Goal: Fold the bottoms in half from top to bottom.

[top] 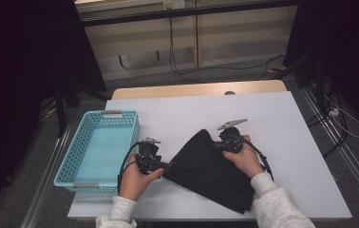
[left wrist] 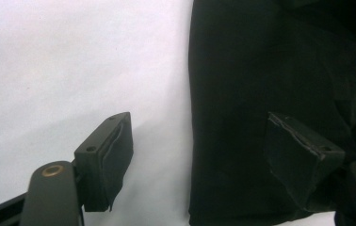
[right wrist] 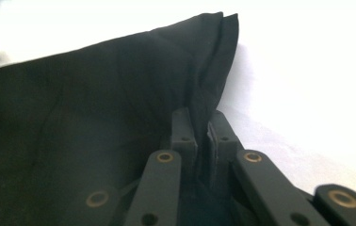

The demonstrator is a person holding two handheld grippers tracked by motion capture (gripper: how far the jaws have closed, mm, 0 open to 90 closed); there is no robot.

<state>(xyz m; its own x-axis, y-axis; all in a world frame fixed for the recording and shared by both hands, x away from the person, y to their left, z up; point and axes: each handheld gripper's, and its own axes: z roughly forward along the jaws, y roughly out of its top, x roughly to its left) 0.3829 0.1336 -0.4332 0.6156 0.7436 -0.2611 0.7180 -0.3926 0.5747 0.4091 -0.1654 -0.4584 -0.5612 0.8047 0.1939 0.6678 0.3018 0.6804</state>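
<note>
Pinching the black cloth's [right wrist: 96,122] upper edge, my right gripper [right wrist: 203,136] is clamping shut; my left gripper [left wrist: 199,150] is gaping astride its side edge, white table [top: 177,118] lying bare beyond.

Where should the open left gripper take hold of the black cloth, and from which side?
Judging by its pose, the left gripper should take the black cloth at its near free edge, coming in from the basket side: its jaws already straddle that edge, which lies flat on the table.
</note>
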